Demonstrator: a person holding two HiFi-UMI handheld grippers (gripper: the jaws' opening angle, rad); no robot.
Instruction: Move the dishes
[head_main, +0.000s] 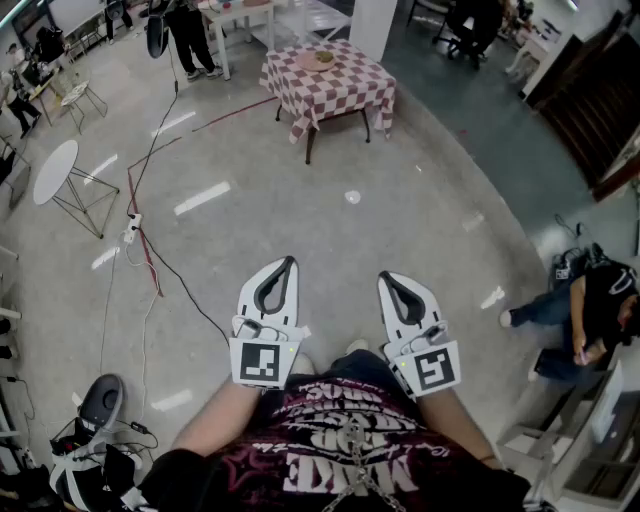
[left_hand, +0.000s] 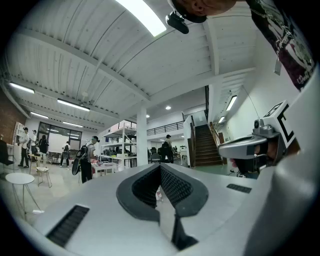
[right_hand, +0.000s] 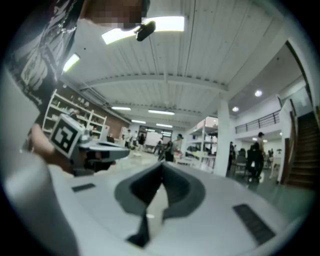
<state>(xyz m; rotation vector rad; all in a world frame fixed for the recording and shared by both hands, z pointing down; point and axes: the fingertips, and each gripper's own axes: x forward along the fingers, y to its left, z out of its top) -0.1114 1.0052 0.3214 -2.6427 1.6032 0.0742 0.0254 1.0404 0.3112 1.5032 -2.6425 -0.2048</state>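
Observation:
A table under a red-and-white checked cloth (head_main: 330, 85) stands well ahead of me across the floor, with a pinkish dish (head_main: 318, 60) on top. My left gripper (head_main: 288, 263) and right gripper (head_main: 386, 278) are held side by side at waist height, pointing level toward that table and far short of it. Both are shut with nothing between the jaws. In the left gripper view the left gripper (left_hand: 161, 165) has its black pads closed together, with the right gripper (left_hand: 250, 146) beside it. The right gripper view shows the right gripper (right_hand: 161, 165) likewise closed.
A round white side table (head_main: 55, 170) stands at the left, and cables (head_main: 145, 250) run across the floor from it. Equipment (head_main: 95, 410) lies at my lower left. One person sits on the floor at the right (head_main: 590, 310); another stands by a white table (head_main: 190, 35).

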